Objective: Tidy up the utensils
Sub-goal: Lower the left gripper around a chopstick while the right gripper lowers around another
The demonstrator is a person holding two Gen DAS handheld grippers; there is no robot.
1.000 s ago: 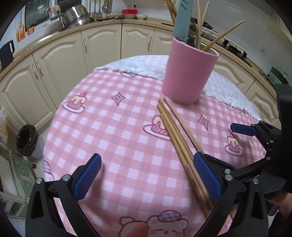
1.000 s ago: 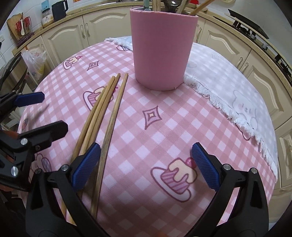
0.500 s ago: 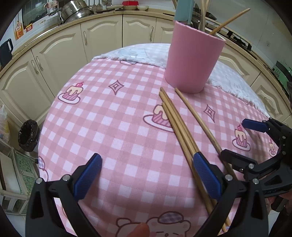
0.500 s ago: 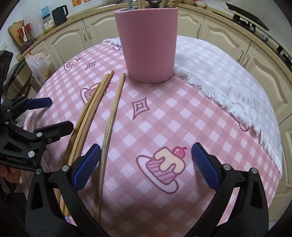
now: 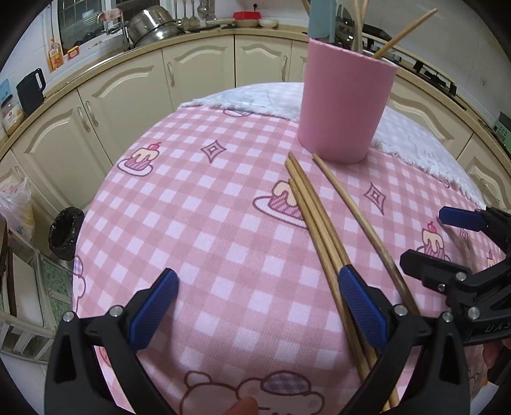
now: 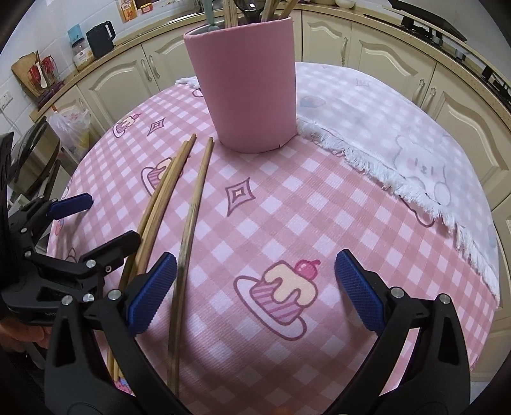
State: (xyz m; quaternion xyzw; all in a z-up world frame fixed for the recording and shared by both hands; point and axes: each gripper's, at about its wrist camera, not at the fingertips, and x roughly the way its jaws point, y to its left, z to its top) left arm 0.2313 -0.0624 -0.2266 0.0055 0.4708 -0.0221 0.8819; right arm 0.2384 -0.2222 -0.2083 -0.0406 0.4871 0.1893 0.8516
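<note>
Both the left gripper and the right gripper gape wide and empty over the checked cloth, with four loose chopsticks lying between them, tips toward the pink cup of utensils at twelve o'clock.

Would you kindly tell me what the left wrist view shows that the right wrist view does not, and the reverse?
Only the left wrist view shows the steel pot on the counter and the black bin on the floor. Only the right wrist view shows the white bear on the fringed cloth. Both show the pink holder, the loose chopsticks on the checked tablecloth, and both open grippers, left and right.
</note>
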